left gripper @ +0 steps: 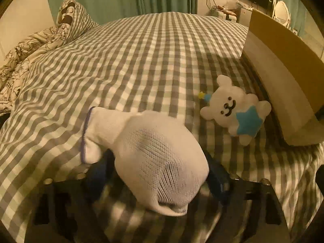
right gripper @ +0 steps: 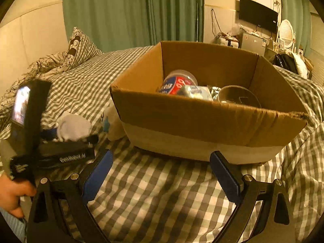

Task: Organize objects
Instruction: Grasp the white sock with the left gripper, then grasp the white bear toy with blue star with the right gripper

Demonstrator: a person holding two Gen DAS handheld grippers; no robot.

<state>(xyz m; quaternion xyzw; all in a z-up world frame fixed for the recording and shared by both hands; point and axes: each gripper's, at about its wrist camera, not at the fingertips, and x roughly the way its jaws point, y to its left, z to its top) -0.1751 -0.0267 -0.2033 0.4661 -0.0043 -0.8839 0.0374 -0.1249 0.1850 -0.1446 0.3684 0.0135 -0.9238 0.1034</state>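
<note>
A white sock with a purple-edged cuff lies on the checked bed. My left gripper straddles it; the blue pads sit at its sides without visibly squeezing it. A white plush bear with a blue star lies to the right, against a cardboard box. In the right wrist view the box stands just ahead and holds a red and blue tub, a packet and a clear bowl. My right gripper is open over bare bedding. The left gripper and sock show at left.
A checked pillow and floral quilt lie at the bed's far left. Green curtains hang behind. A TV, mirror and cluttered furniture stand at the far right. A hand holds the left gripper's handle.
</note>
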